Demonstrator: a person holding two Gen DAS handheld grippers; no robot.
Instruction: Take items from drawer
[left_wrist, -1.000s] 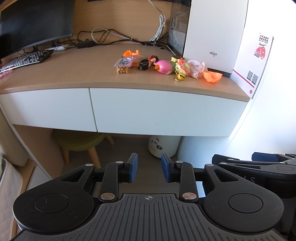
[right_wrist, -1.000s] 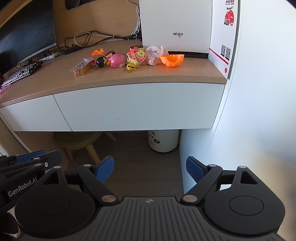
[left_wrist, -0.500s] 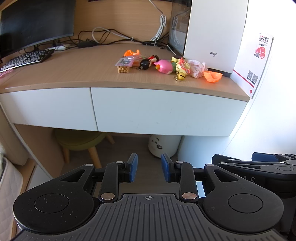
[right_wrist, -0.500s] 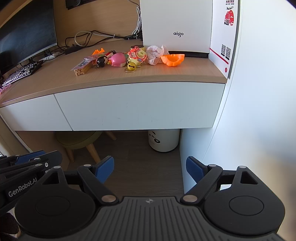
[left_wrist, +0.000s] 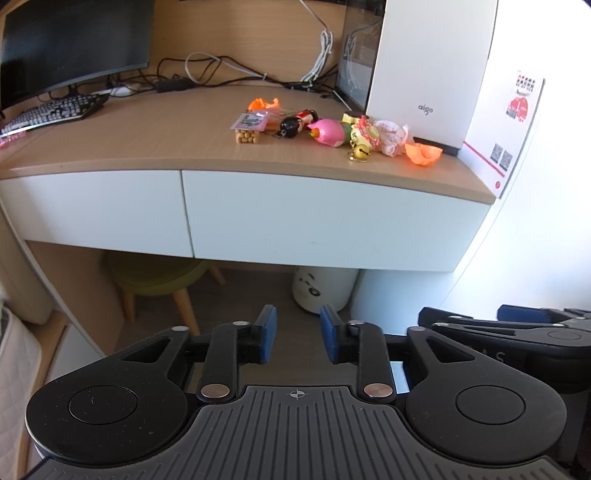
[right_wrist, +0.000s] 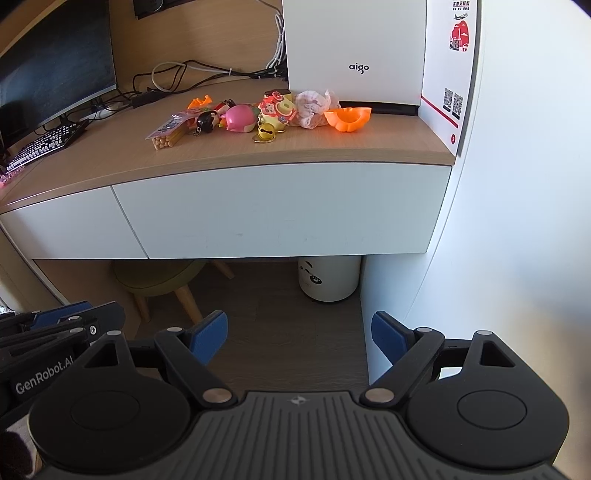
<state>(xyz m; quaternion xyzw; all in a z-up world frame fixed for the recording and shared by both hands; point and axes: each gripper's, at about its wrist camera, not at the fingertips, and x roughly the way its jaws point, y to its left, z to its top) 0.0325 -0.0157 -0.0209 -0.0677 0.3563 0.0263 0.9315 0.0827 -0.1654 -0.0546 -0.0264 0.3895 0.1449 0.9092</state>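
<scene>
Both drawers (left_wrist: 332, 218) under the desk (left_wrist: 147, 144) are closed. The toys (right_wrist: 240, 118) lie on the desk, in front of the white box (right_wrist: 354, 48). The left gripper (left_wrist: 297, 334) is partly spread and empty; the right gripper (right_wrist: 299, 332) is wide apart, empty, below the drawers.

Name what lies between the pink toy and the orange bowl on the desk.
In the right wrist view: a yellow cartoon charm with a gold bell, then a crumpled white wrapper, between pink toy and orange bowl.
</scene>
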